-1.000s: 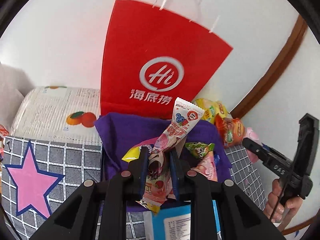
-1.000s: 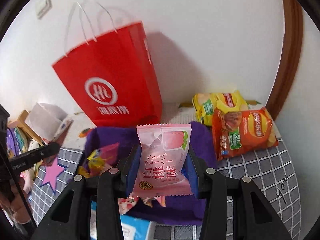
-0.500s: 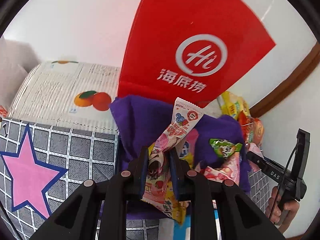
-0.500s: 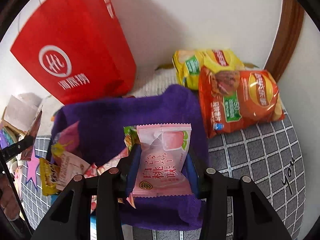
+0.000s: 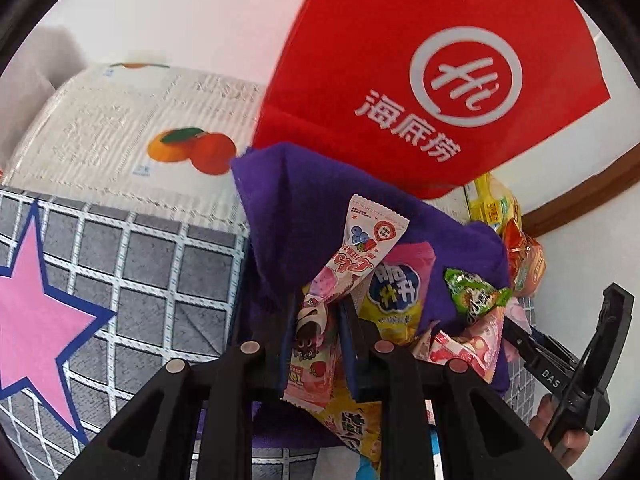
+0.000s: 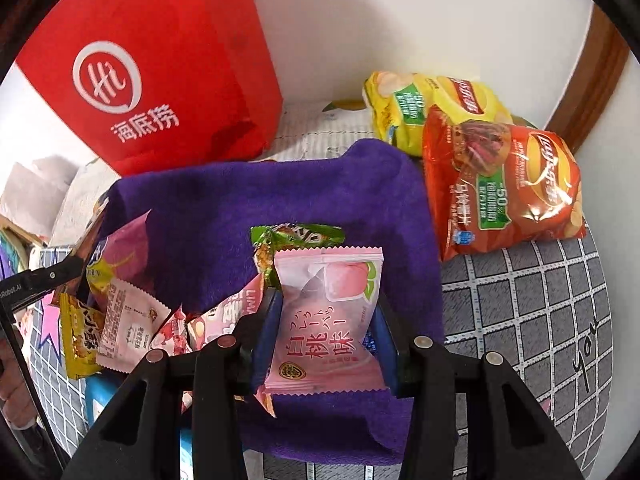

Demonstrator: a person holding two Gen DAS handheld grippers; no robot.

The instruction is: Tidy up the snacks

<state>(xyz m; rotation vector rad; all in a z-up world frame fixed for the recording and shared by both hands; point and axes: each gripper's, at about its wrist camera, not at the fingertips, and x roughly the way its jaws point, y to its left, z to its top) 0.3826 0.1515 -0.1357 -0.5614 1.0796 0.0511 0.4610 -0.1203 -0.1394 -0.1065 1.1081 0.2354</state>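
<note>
The left gripper (image 5: 316,320) pinches a long pink wrapper (image 5: 340,280), its small print unreadable, above the purple cloth (image 6: 224,216), while the right gripper (image 6: 326,328) clamps a pink packet (image 6: 326,328) reading 白桃味 over that cloth, before a red bag (image 6: 152,60) marked 海底捞, its top cut off.

Place: a room in a home, it seems.
Surface: soft grey mat (image 6: 532,312) with white grid and a pink star (image 5: 36,312).
Wall: plain white, with brown wooden trim (image 6: 592,76).
Household things: red paper shopping bag (image 6: 152,60), fruit carton (image 5: 132,136), purple cloth (image 6: 288,200), crisp bags (image 6: 500,184).
</note>
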